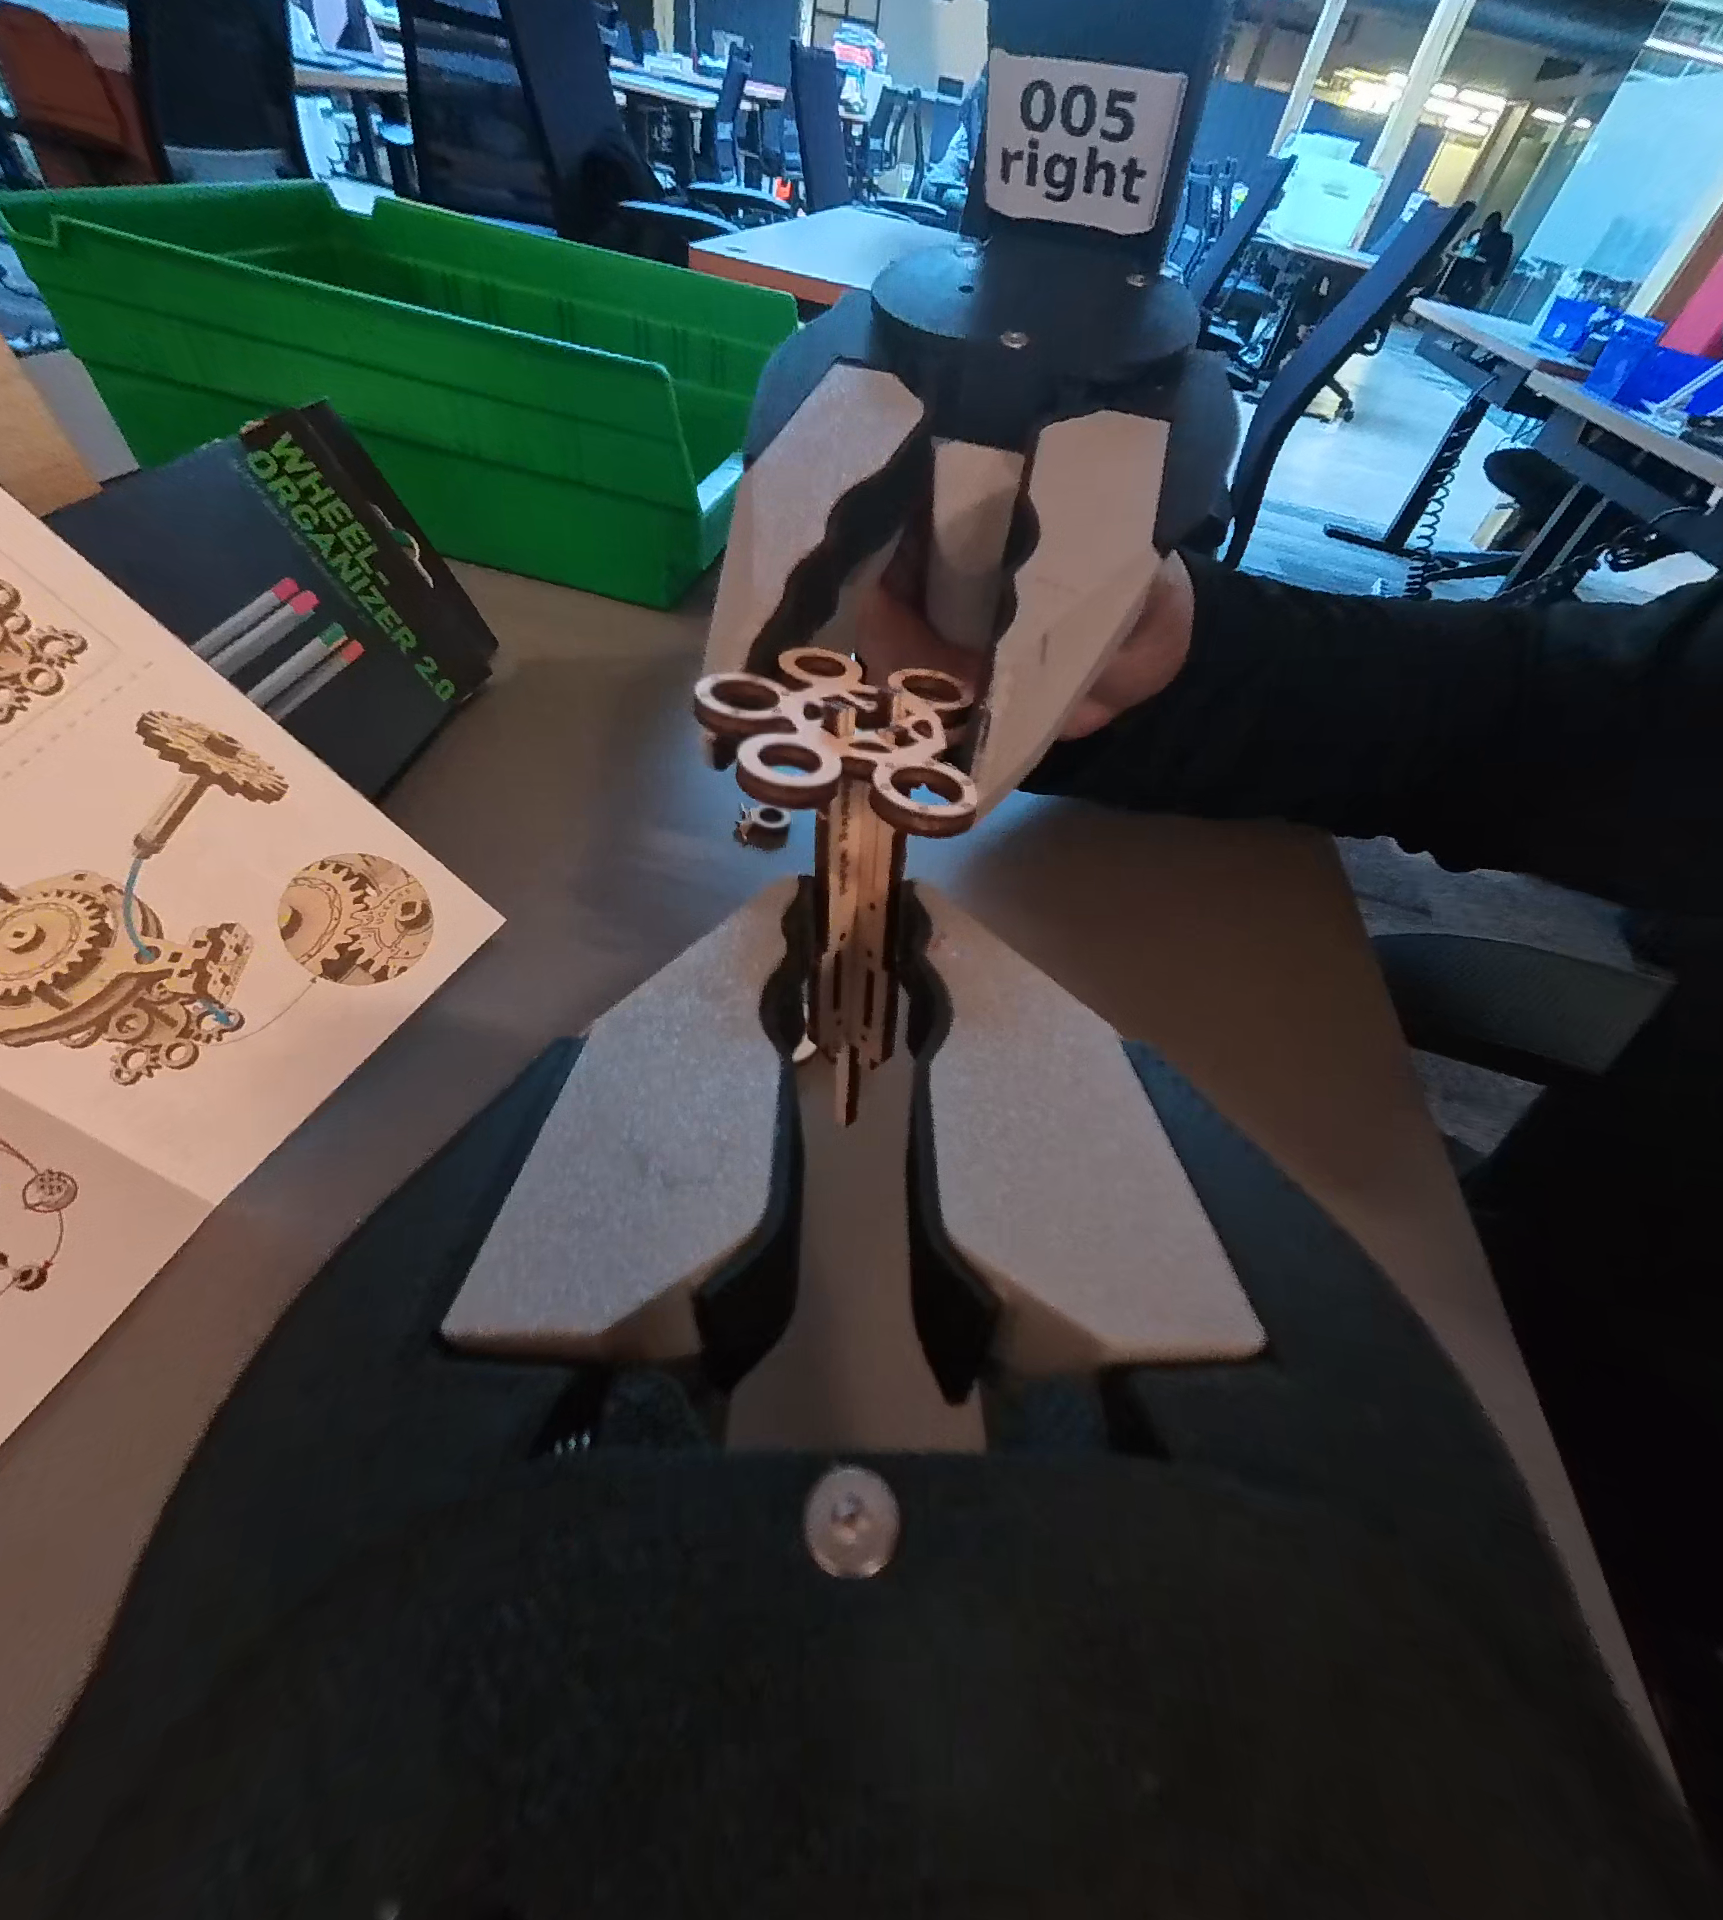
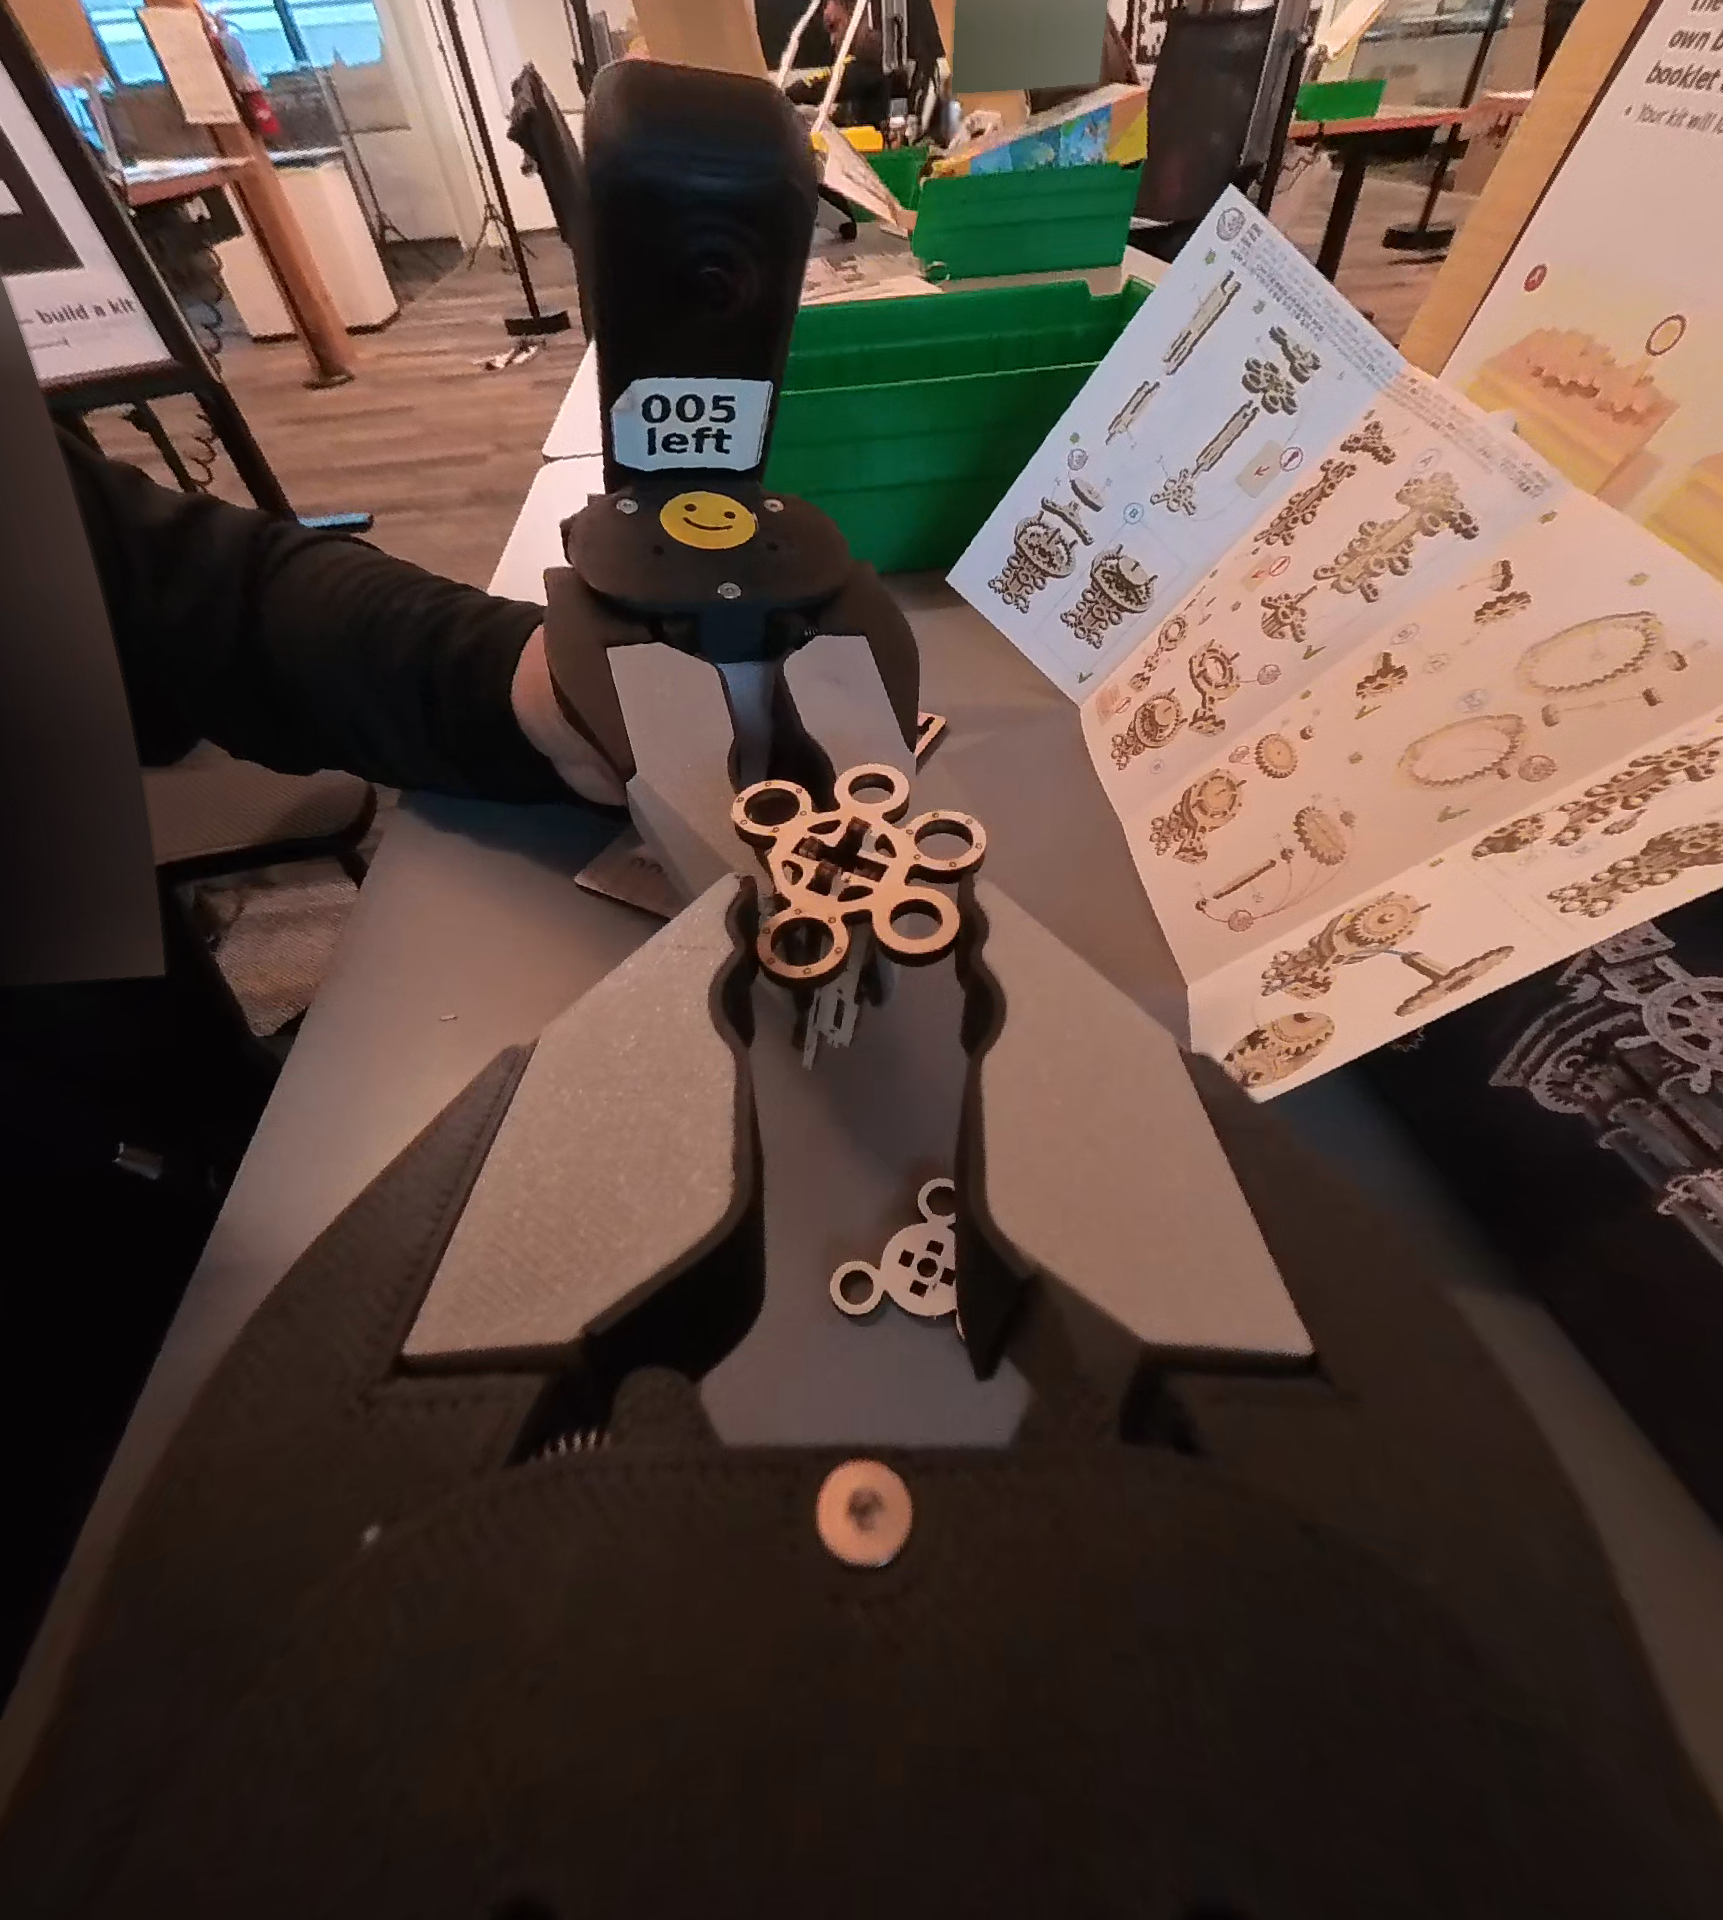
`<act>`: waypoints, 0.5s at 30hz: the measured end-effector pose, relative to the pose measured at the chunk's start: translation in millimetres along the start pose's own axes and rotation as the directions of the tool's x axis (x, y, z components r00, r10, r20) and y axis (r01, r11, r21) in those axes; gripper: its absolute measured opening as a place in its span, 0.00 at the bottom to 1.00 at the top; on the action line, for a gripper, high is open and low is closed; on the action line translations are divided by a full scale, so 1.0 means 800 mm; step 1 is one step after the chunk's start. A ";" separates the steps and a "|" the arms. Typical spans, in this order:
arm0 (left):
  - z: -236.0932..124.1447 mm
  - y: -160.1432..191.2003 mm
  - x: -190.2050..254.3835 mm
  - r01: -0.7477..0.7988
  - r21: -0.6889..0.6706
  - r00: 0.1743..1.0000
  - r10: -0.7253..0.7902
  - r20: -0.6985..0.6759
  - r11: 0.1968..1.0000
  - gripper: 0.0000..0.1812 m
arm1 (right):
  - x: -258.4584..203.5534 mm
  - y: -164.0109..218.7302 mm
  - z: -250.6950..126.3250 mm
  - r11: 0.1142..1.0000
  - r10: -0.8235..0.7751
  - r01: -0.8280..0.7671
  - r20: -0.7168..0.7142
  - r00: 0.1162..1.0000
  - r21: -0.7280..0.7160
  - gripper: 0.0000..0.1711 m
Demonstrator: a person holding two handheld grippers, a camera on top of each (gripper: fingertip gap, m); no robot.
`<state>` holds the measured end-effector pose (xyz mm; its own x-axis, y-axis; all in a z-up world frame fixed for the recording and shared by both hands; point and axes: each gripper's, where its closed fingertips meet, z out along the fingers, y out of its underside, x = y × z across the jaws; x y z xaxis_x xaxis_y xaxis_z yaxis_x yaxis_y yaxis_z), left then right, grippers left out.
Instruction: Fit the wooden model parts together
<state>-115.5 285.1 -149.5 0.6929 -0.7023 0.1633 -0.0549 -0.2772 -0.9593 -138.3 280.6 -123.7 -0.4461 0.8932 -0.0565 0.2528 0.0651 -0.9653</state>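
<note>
My left gripper (image 1: 852,914) is clamped on the wooden shaft (image 1: 852,935), a stack of thin slats standing roughly upright between my fingertips, its lower end poking out below the pinch. On top of the shaft sits the ring plate (image 1: 836,743), a flat piece with five round loops around a cross-shaped middle.

My right gripper (image 2: 857,914) comes in from 12 o'clock in the left wrist view, and its fingers bracket that ring plate (image 2: 852,873). One finger touches the plate's edge at about 9 o'clock in the right wrist view; the other side looks like it has a gap, so I can't tell if I'm really squeezing it.

A loose wooden disc with ears (image 2: 904,1262) lies flat on the grey table (image 2: 483,935) at 6 o'clock from the plate, between my right fingers. A tiny wooden bit (image 1: 763,826) sits on the table just left of the shaft.

The instruction sheet (image 1: 109,831) lies at 9 o'clock, a dark kit box (image 1: 317,582) and a green bin (image 1: 400,353) behind it.
</note>
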 end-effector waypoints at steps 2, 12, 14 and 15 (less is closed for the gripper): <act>0.000 0.001 -0.001 -0.001 -0.006 1.000 0.001 0.002 1.000 0.07 | 0.000 0.002 0.001 1.000 0.000 0.000 0.005 1.000 0.001 0.20; 0.000 0.002 0.002 0.027 0.005 0.999 -0.027 -0.034 1.000 0.07 | 0.000 -0.002 -0.008 0.999 0.042 -0.044 0.066 0.997 0.032 0.27; 0.000 0.002 0.004 0.050 0.003 0.998 -0.050 -0.050 0.999 0.07 | 0.001 -0.007 -0.012 0.997 0.049 -0.053 0.067 0.997 0.055 0.27; 0.000 0.002 0.004 0.051 0.003 0.997 -0.051 -0.049 0.999 0.07 | 0.000 -0.009 -0.014 0.996 0.052 -0.057 0.079 0.996 0.068 0.28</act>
<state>-113.3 282.5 -150.7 0.6584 -0.7187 0.2233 -0.0173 -0.3111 -0.9502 -130.4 284.7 -113.5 -0.4989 0.8574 -0.1261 0.2187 -0.0162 -0.9756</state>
